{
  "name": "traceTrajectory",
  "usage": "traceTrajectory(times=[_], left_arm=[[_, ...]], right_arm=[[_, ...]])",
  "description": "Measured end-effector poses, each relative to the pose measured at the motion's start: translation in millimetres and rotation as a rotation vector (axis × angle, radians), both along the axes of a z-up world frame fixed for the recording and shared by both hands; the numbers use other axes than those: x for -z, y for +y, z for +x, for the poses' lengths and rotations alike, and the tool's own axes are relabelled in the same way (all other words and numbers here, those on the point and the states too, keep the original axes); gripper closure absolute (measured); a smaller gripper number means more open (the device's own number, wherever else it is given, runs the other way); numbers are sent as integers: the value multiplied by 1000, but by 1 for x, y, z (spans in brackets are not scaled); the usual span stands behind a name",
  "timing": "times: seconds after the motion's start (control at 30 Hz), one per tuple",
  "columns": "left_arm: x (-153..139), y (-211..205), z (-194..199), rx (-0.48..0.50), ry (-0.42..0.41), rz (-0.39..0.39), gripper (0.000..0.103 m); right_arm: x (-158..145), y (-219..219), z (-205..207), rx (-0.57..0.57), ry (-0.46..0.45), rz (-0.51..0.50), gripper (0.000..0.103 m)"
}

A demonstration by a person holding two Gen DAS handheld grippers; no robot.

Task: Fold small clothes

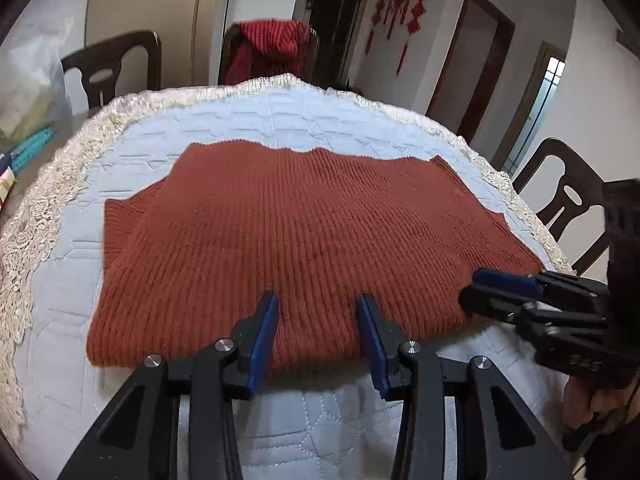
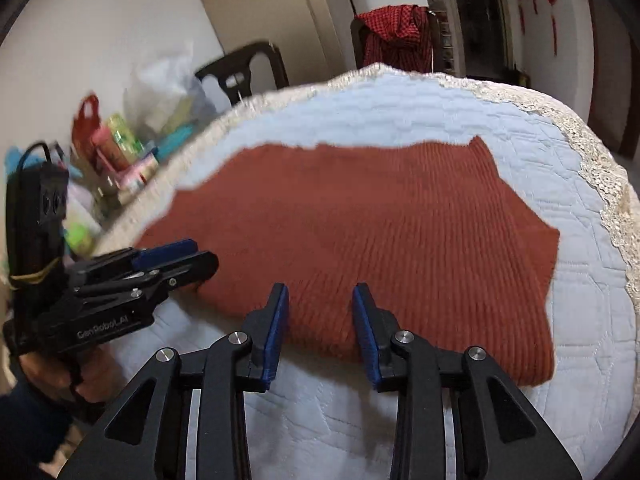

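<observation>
Two grippers sit at the near hem of one rust-brown ribbed sweater [image 1: 296,232], which lies flat across the middle of both frames on a pale blue quilted cloth [image 1: 248,128] with a lace border.

At the far left of the left wrist view, a dark chair [image 1: 112,64] and some clutter stand beyond the table edge. Just right of that, a short sleeve of the sweater juts toward mid-left of the frame. Its long axis runs left to right across the picture, with the neckline toward the top and the folded near edge toward the bottom.

At bottom centre, the left gripper [image 1: 318,312] has its jaws spread wide, holding nothing. The blue pads [image 1: 264,336] straddle the near edge of the knit, which lies directly ahead between them.

At the right edge of the same view, the right gripper [image 1: 496,292] reaches in sideways at the sweater's lower right corner. In the right wrist view, the right gripper [image 2: 320,304] is likewise wide apart and empty, with the hem straight ahead.

I judge each claw is set to pinch the near edge, the left one nearer the sleeve side and the right one nearer the right corner, so a lift away toward the neckline would fold it across its long axis.
</observation>
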State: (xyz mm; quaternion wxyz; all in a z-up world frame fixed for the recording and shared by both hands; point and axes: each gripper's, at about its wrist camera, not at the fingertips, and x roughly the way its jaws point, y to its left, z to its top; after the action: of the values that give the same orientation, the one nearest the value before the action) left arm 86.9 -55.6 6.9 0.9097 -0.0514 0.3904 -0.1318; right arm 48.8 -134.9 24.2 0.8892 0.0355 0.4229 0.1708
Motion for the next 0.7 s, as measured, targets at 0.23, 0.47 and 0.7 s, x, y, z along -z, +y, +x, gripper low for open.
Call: traceTrajectory(times=[0.23,0.47,0.7], left_arm=[[-12,-4,-16,15,2,-38,59],[1,-31,-8,38,42,23,59],[-7,-13,-16,19,19,12,59]], right_arm=[[-3,-2,-13,8,-29,-37,76],[7,17,-9,-10,-9,-67,76],[-2,-11,-19,70,-33,-64,76]])
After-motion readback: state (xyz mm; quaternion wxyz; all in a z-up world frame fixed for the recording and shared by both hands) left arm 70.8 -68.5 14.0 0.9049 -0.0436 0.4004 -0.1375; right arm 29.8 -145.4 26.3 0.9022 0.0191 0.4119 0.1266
